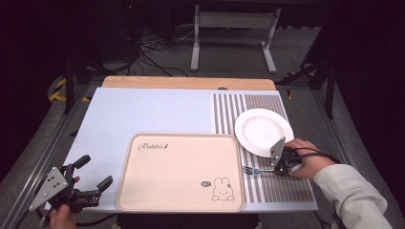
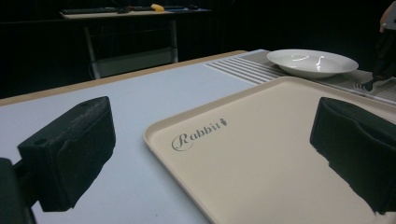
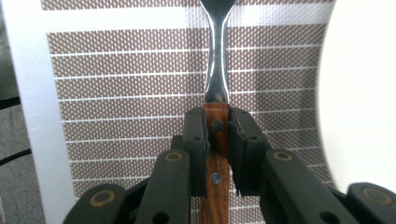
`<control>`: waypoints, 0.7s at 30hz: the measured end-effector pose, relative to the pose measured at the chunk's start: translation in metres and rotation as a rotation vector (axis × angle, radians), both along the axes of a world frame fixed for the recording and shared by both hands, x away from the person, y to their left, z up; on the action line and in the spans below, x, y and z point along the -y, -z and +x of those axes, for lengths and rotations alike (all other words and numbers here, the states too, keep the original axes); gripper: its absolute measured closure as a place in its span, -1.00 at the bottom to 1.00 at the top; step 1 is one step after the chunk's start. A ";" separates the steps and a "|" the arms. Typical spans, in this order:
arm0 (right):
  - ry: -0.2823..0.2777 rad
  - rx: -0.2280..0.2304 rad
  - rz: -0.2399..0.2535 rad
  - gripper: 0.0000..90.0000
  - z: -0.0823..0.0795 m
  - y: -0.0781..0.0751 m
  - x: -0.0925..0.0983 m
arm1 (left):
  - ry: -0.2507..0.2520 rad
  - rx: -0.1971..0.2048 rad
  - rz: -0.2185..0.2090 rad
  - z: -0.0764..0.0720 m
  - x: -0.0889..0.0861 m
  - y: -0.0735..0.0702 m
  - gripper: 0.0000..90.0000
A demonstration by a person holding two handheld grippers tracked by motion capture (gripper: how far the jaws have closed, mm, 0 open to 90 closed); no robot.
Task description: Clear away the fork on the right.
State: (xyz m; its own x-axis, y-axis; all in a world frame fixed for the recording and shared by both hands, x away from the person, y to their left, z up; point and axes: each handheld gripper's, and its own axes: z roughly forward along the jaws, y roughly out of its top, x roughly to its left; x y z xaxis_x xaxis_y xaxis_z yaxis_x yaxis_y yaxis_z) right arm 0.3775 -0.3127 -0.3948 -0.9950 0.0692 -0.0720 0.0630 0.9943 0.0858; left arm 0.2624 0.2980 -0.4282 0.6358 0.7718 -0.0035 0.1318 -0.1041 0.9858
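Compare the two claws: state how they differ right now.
The right claw is closed on the wooden handle of a fork; the left claw is open and holds nothing. The right claw sits over the striped placemat near the white plate; the left claw hovers by the beige tray's left edge. Both have black jaws.

This looks like a lab recording bay: dark surroundings, loose cables (image 1: 157, 45) on a grey floor, metal frame legs (image 1: 234, 36) behind, and a worktop (image 1: 153, 112) staged with a tray (image 1: 179, 171).
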 end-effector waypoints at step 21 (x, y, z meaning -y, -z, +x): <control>-0.014 0.092 0.147 0.74 -0.008 -0.051 -0.015 | 0.000 0.000 -0.002 0.000 0.000 0.000 -0.98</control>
State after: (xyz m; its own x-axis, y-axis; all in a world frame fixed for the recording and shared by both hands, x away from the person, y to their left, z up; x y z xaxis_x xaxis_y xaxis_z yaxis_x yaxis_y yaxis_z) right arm 0.3697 -0.2978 -0.3437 -0.9856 0.0723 -0.1531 0.0347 0.9712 0.2355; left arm 0.2624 0.2980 -0.4283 0.6358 0.7718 -0.0048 0.1321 -0.1026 0.9859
